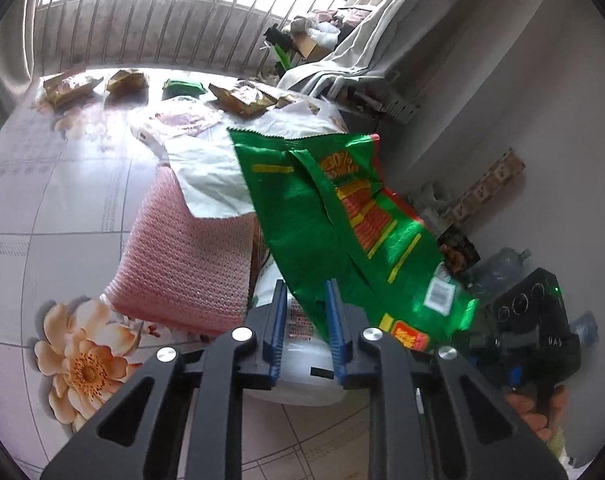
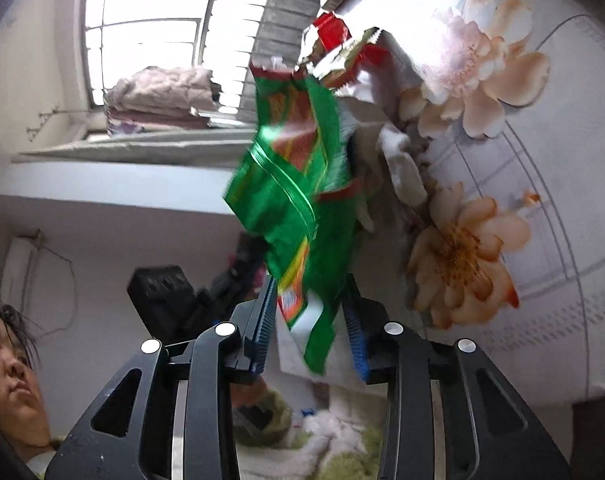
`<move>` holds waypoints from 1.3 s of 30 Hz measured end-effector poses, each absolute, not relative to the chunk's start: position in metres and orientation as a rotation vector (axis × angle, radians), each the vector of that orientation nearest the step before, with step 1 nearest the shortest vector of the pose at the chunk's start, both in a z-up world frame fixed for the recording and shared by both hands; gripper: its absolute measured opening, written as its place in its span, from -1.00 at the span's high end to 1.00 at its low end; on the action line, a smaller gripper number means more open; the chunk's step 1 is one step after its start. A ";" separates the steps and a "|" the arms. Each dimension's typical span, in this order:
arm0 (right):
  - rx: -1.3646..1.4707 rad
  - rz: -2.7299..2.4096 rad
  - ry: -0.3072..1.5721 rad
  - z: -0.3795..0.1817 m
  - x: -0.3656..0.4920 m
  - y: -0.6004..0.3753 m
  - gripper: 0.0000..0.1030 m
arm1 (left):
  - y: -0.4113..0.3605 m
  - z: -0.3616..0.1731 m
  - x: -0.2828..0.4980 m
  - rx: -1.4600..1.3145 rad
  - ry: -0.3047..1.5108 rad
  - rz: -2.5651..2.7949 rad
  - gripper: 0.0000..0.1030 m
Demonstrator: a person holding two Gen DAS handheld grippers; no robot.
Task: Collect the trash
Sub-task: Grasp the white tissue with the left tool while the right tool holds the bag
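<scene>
The green snack wrapper [image 1: 342, 220] hangs in the air beside the right edge of the flower-printed tabletop [image 1: 54, 200], with open room toward the grey wall [image 1: 482, 100] on that side. The left claw [image 1: 304, 304] has its blue pads [image 1: 280, 320] set slightly apart on either side of the wrapper's lower edge; whether they pinch it I cannot tell. The right wrist view alone shows the right claw [image 2: 310, 308] spread, the same green wrapper [image 2: 290, 184] passing between its pads without clear contact, and the person's face [image 2: 10, 376] at lower left. The left view alone shows pink bubble wrap [image 1: 190, 260], a white plastic bag [image 1: 214, 172] and gold wrappers [image 1: 238, 98] along the far tabletop edge by the window rail [image 1: 162, 20].
</scene>
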State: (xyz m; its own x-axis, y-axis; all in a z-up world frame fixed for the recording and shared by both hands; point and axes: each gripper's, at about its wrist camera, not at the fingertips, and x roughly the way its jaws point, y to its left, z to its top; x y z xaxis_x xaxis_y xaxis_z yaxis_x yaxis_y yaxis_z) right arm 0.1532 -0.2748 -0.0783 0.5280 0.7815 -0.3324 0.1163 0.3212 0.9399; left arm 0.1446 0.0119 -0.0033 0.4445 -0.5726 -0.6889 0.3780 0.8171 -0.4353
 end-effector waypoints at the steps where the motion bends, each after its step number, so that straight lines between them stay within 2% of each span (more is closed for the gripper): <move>1: 1.211 0.534 0.928 -0.080 0.156 -0.276 0.34 | 0.011 -0.003 0.144 -0.227 0.941 -0.593 0.63; 5: 1.285 0.539 0.872 -0.088 0.161 -0.278 0.36 | 0.008 -0.003 0.144 -0.209 0.943 -0.583 0.64; 7: 1.322 0.547 0.850 -0.093 0.166 -0.281 0.67 | 0.007 -0.003 0.144 -0.203 0.945 -0.577 0.64; 9: 1.340 0.553 0.837 -0.097 0.165 -0.281 0.81 | 0.008 -0.002 0.144 -0.206 0.946 -0.573 0.64; 21: 1.426 0.572 0.646 -0.080 0.141 -0.324 0.84 | 0.032 0.025 0.154 -0.239 0.840 -0.576 0.62; 22: 1.425 0.559 0.628 -0.077 0.138 -0.331 0.84 | 0.031 0.028 0.160 -0.235 0.836 -0.570 0.58; 23: 1.425 0.552 0.616 -0.076 0.137 -0.334 0.84 | 0.030 0.030 0.165 -0.230 0.832 -0.570 0.41; 24: 1.427 0.544 0.597 -0.073 0.134 -0.341 0.84 | 0.028 0.033 0.169 -0.224 0.829 -0.570 0.14; 25: 1.428 0.536 0.584 -0.072 0.132 -0.346 0.84 | 0.025 0.035 0.176 -0.210 0.831 -0.566 0.03; 28: 1.433 0.516 0.554 -0.070 0.127 -0.358 0.84 | 0.015 0.040 0.199 -0.196 0.845 -0.572 -0.16; 39: 1.472 0.490 0.547 -0.083 0.118 -0.371 0.84 | -0.042 0.008 0.257 0.030 0.991 -0.540 -0.18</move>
State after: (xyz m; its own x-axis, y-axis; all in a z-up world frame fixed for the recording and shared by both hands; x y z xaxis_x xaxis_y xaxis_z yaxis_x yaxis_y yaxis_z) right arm 0.1177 -0.3705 -0.0829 0.7860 0.6166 -0.0450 0.0225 0.0442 0.9988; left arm 0.2573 -0.0421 0.0079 0.4284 -0.4188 -0.8007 0.4454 0.8689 -0.2161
